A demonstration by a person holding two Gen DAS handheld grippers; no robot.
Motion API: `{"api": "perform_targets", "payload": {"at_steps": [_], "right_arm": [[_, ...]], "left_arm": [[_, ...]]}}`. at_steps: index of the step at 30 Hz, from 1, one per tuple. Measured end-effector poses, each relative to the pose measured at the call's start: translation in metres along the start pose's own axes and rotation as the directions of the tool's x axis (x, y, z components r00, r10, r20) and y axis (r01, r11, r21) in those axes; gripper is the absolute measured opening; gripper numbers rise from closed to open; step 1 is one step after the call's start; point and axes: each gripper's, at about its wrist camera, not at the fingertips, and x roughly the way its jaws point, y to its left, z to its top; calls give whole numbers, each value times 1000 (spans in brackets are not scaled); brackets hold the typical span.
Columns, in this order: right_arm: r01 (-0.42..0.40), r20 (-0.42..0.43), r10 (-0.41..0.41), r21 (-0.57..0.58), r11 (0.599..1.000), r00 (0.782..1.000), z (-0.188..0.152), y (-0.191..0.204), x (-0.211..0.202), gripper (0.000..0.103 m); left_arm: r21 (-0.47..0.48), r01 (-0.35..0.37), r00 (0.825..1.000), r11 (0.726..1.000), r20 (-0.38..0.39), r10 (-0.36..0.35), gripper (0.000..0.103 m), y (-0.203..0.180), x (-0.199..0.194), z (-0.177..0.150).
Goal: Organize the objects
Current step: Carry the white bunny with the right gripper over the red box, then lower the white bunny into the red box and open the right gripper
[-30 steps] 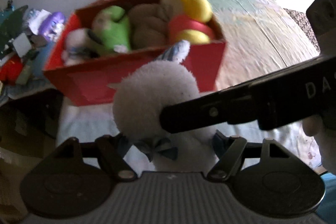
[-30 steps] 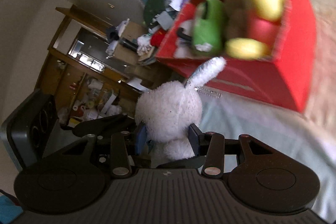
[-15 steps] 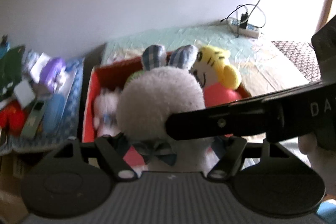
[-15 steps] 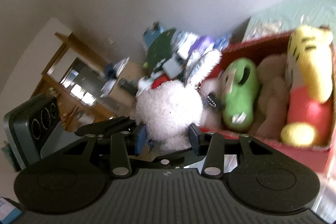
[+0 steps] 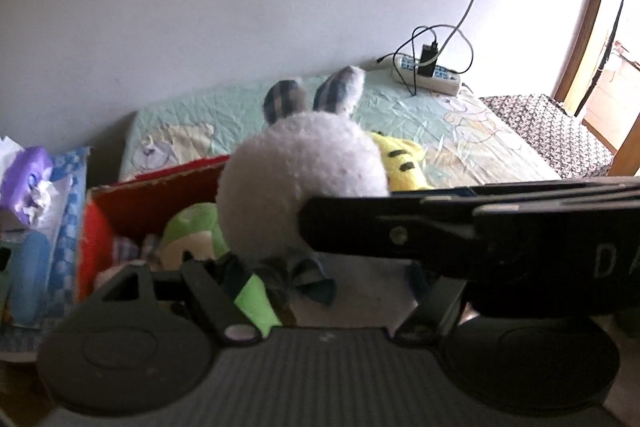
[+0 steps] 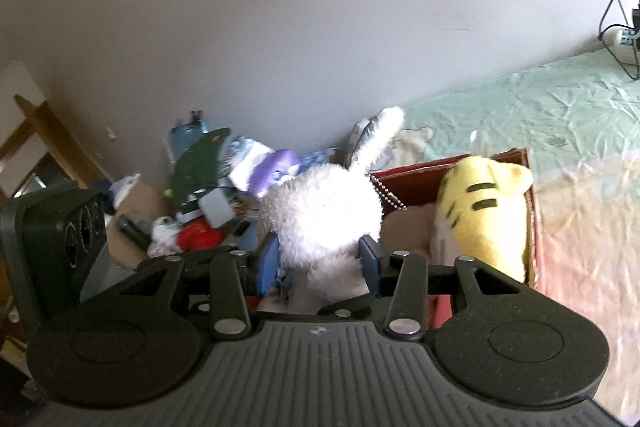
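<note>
A white plush bunny (image 5: pixel 304 183) with striped ears hangs above the open red box (image 5: pixel 132 203). My left gripper (image 5: pixel 328 283) is shut on its lower body. One of my right gripper's fingers (image 5: pixel 360 227) crosses in from the right at the bunny's neck. In the right wrist view the bunny (image 6: pixel 324 215) sits between the blue pads of my right gripper (image 6: pixel 320 263), which is shut on it. The box (image 6: pixel 534 227) holds a yellow tiger plush (image 6: pixel 484 211) and a green plush (image 5: pixel 192 231). The bunny's feet are hidden.
The box stands on a bed with a pale green sheet (image 5: pixel 460 131). A power strip with cables (image 5: pixel 426 75) lies at the far wall. A heap of clutter (image 6: pixel 224 187) and a purple tissue pack (image 5: pixel 24 179) lie left of the box.
Both grippers lifted the bunny and carried it forward over the red box. The box's front wall has dropped out of sight and its inside now lies below the bunny.
</note>
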Motion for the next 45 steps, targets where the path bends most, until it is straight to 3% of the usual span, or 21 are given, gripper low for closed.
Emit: {"api": "perform_targets", "payload": {"at_steps": [8, 22, 29, 33, 38, 45], "right_arm": [[72, -41, -73, -19, 997, 996, -6, -16, 30, 46], [67, -83, -61, 76, 995, 995, -16, -35, 30, 44], [86, -67, -80, 82, 993, 994, -18, -27, 30, 51], [101, -43, -97, 99, 990, 994, -19, -27, 21, 57], [129, 1, -130, 110, 985, 992, -15, -22, 8, 57], [235, 46, -240, 89, 968, 970, -21, -15, -10, 56]], "left_arm": [[-37, -16, 996, 999, -89, 13, 75, 11, 39, -2], [-26, 4, 994, 1000, -112, -7, 83, 12, 44, -7], [-57, 18, 995, 998, -99, -23, 91, 17, 33, -9], [-39, 2, 996, 999, -91, -5, 94, 14, 27, -13], [-19, -42, 995, 999, -93, 40, 96, 8, 24, -16], [-29, -133, 986, 991, -108, 129, 96, 9, 18, -13]]}}
